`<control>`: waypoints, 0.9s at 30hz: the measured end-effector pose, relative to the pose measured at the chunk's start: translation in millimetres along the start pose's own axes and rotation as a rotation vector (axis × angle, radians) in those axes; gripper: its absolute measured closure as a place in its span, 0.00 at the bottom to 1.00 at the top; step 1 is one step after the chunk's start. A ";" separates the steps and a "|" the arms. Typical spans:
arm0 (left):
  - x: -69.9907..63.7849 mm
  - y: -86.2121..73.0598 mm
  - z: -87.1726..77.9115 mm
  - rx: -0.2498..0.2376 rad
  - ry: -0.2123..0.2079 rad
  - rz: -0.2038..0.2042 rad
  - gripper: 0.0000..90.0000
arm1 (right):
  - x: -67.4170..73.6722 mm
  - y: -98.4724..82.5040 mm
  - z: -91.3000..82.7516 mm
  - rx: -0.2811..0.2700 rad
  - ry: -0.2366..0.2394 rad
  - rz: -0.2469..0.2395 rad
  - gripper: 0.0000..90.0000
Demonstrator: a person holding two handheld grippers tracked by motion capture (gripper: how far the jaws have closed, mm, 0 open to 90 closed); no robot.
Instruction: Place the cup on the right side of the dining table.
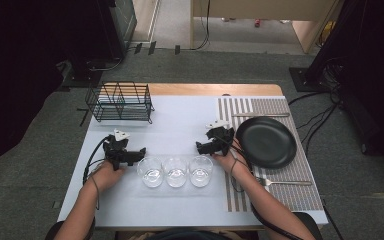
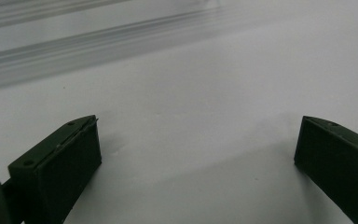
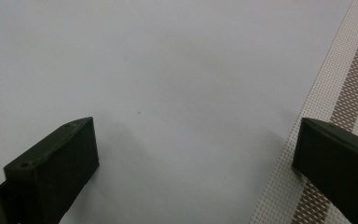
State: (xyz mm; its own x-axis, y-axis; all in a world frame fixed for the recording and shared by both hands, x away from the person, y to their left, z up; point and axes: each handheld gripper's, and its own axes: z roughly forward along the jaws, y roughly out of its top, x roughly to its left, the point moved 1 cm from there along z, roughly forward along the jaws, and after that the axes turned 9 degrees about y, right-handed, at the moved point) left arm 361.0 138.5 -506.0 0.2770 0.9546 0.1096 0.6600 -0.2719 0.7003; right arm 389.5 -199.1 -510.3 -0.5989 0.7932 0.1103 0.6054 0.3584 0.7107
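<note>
Three clear glasses stand in a row near the table's front: left glass (image 1: 151,172), middle glass (image 1: 175,171), right glass (image 1: 200,170). My left gripper (image 1: 139,152) rests on the white table just left of the row, jaws wide apart with nothing between them; its own view has the gripper (image 2: 198,154) over bare white surface. My right gripper (image 1: 203,145) sits above the right glass, beside the black plate (image 1: 265,142). In its own view the right gripper (image 3: 196,156) stands open over the white surface at the edge of the striped placemat (image 3: 349,93).
A black wire rack (image 1: 119,102) stands at the back left. The striped placemat (image 1: 280,192) on the right carries the plate, a fork (image 1: 284,182) near the front and a utensil (image 1: 260,115) at its far edge. Cables trail from both grippers.
</note>
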 end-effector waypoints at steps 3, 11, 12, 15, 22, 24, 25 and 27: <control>0.0 0.0 0.0 0.000 0.000 0.000 0.00 | -0.4 0.0 0.0 0.001 0.002 0.002 0.00; -0.1 0.0 0.0 0.000 0.001 0.000 0.00 | -0.4 0.0 0.0 0.002 0.004 0.003 0.00; -0.1 0.0 0.0 0.000 0.001 0.000 0.00 | -0.6 0.0 0.1 0.002 0.003 0.002 0.00; -0.1 0.0 0.0 0.000 0.001 0.000 0.00 | -0.4 -0.1 0.1 0.001 0.004 0.002 0.00; -0.1 0.2 0.1 0.002 0.000 0.000 0.00 | 0.1 -0.3 -0.5 -0.003 0.008 0.000 0.02; -0.1 0.3 0.2 0.002 -0.001 0.000 0.00 | 0.2 -0.3 -0.7 -0.003 0.008 0.001 0.02; -0.1 0.3 0.2 0.003 -0.001 0.000 0.00 | 0.2 0.1 -0.8 0.001 0.008 0.002 0.02; -0.2 0.3 0.2 0.003 -0.001 0.000 0.00 | 0.0 0.5 -0.9 0.005 0.007 0.002 0.02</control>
State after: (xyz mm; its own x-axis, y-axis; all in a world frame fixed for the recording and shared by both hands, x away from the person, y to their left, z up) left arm 361.4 138.2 -506.0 0.2776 0.9545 0.1090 0.6619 -0.2723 0.6984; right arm 389.3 -199.3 -509.3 -0.6016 0.7902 0.1170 0.6094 0.3593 0.7068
